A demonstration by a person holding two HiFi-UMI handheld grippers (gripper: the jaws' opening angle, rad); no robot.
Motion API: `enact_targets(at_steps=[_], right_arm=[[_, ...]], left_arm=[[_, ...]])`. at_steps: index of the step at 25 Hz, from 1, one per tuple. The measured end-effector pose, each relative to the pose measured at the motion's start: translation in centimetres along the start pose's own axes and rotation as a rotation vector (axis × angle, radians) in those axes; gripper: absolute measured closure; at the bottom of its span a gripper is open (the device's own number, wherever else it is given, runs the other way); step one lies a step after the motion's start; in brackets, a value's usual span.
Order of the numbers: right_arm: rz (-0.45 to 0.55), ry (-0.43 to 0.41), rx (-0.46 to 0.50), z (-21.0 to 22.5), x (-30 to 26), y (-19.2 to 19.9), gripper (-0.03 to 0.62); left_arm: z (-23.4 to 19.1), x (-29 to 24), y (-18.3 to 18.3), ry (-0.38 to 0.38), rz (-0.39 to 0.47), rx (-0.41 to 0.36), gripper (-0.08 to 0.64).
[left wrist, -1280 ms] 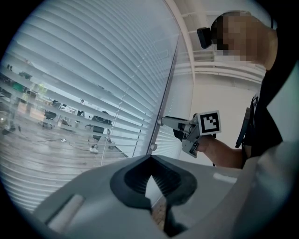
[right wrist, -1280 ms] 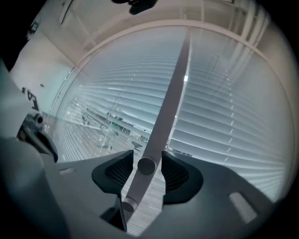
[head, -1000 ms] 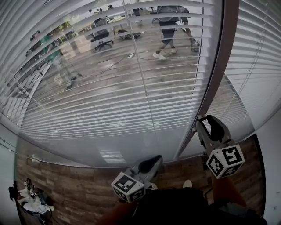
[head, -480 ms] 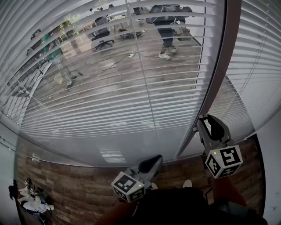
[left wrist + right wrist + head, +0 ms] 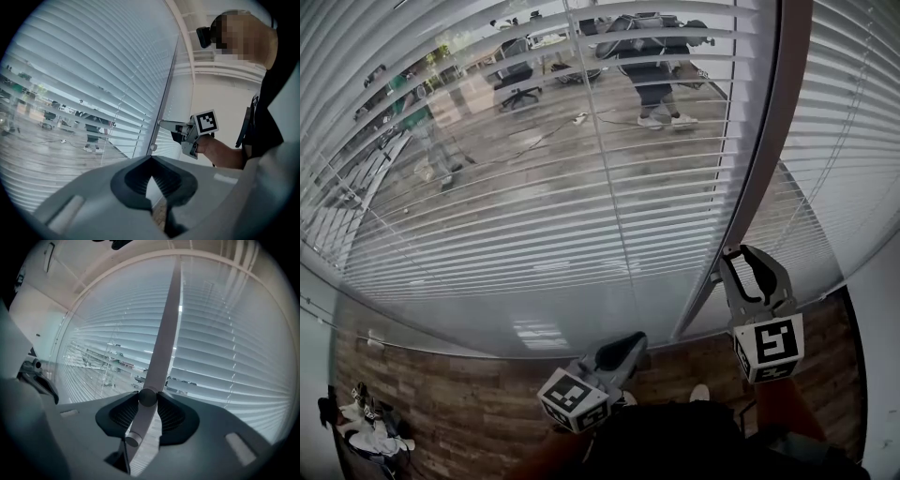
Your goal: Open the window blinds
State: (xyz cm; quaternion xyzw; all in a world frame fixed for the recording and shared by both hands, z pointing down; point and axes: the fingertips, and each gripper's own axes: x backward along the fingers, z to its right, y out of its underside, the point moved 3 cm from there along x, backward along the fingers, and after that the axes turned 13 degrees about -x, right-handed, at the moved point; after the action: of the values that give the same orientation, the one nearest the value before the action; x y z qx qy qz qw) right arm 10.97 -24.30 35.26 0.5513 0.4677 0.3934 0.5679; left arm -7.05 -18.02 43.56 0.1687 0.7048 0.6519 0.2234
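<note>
At the mullion (image 5: 761, 169) betw. two blind panels: R gripper (image 5: 741, 259) clamped on the tilt knob (image 5: 147, 397).

R gripper's jaws have just been closing and now stand partway open w/ both pads pressed on the small round knob, which sticks out low on the frame, just beside the window blinds (image 5: 534, 187). Slats are partly tilted, and the room beyond shows thru the left panel. L gripper (image 5: 630, 343) hangs lower and nearer the person, jaws together, nothing in them. To do the turn well, prob.: keep the grip square on the knob, roll the wrist about the knob's own axis w/o pulling off it, and watch the slats for tilt. If the pads slip, re-clamp rather than drag. Stop once the slats lie edge-on.
</note>
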Motion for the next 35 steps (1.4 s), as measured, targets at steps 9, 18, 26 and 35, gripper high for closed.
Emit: enact_targets(at_steps=[9, 18, 26, 35], right_arm=[[-0.032, 0.076, 0.315, -0.9, -0.1, -0.4, 0.444], [-0.07, 0.156, 0.614, -1.3, 0.0, 0.8, 0.444], [-0.043, 0.142, 0.567, -2.0, 0.5, 0.9, 0.439], [0.079, -0.08, -0.182, -0.8, 1.1, -0.5, 0.391]], left_arm=[[0.2, 0.2, 0.5, 0.016, -0.002, 0.004, 0.56], [0.3, 0.0, 0.9, 0.013, 0.01, 0.007, 0.56], [0.5, 0.6, 0.8, 0.012, 0.01, 0.013, 0.56], [0.5, 0.5, 1.2, 0.02, 0.0, 0.002, 0.56]])
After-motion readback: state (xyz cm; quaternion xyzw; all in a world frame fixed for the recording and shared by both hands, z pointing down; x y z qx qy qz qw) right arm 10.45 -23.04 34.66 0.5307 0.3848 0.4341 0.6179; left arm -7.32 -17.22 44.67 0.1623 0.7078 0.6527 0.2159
